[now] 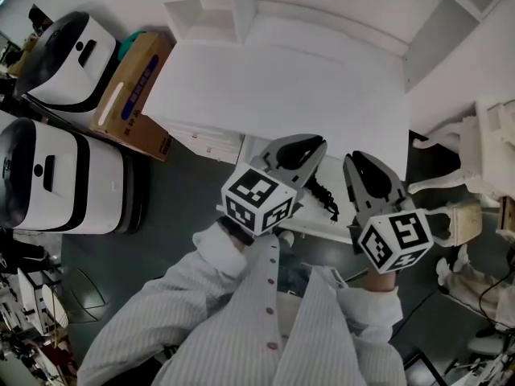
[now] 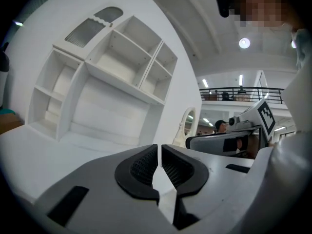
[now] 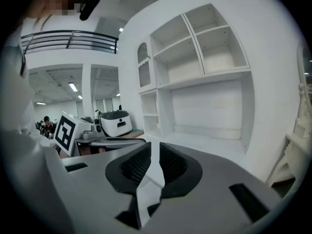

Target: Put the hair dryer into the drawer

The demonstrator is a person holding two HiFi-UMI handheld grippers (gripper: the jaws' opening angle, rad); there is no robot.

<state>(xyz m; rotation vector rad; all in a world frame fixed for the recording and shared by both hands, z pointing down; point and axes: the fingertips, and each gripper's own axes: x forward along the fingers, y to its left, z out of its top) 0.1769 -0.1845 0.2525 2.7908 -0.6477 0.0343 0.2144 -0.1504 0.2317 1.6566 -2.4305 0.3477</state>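
Observation:
I see no hair dryer clearly in any view. A black, cord-like piece [image 1: 325,197] shows low between my two grippers, above a white ledge [image 1: 315,225] that may be a drawer front; I cannot tell what it is. In the head view my left gripper [image 1: 310,147] and right gripper [image 1: 360,164] are held up side by side at the front edge of the white desk [image 1: 282,87]. The left gripper [image 2: 159,152] has its pads together with only a slit between them and holds nothing. The right gripper [image 3: 155,152] shows a narrow gap and is also empty.
A white shelf unit [image 2: 112,72] stands on the back of the desk. Left of the desk are a cardboard box [image 1: 133,87] and two white-and-black machines [image 1: 68,55] [image 1: 48,175]. White ornate furniture [image 1: 483,159] stands at the right.

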